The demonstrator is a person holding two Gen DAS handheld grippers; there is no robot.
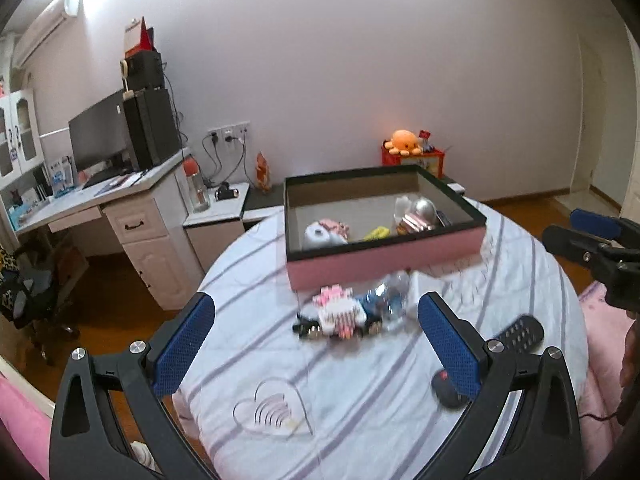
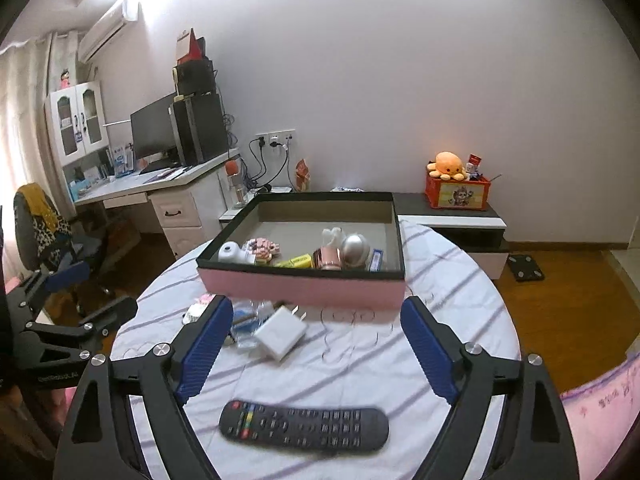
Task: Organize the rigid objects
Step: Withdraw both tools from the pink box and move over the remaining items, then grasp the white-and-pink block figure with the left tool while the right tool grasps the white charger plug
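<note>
A pink box with a black rim [image 1: 384, 264] [image 2: 304, 288] stands on the striped bed and holds several small items. In front of it lie a pink-and-white brick toy [image 1: 338, 314], a clear plastic bottle [image 1: 390, 298] [image 2: 248, 320], a white charger [image 2: 280, 336], a black remote [image 2: 304, 428] [image 1: 520, 334] and a black-and-red mouse [image 1: 448, 390]. My left gripper [image 1: 316, 344] is open and empty, just short of the brick toy. My right gripper [image 2: 316, 348] is open and empty above the remote; it also shows at the right edge of the left wrist view [image 1: 592, 236].
A white desk [image 1: 120, 208] with a monitor and computer tower stands at the left, with a chair [image 2: 44, 232] beside it. A low cabinet [image 2: 460, 220] behind the bed carries a red crate with an orange plush. A pink blanket [image 2: 600, 408] lies at the right.
</note>
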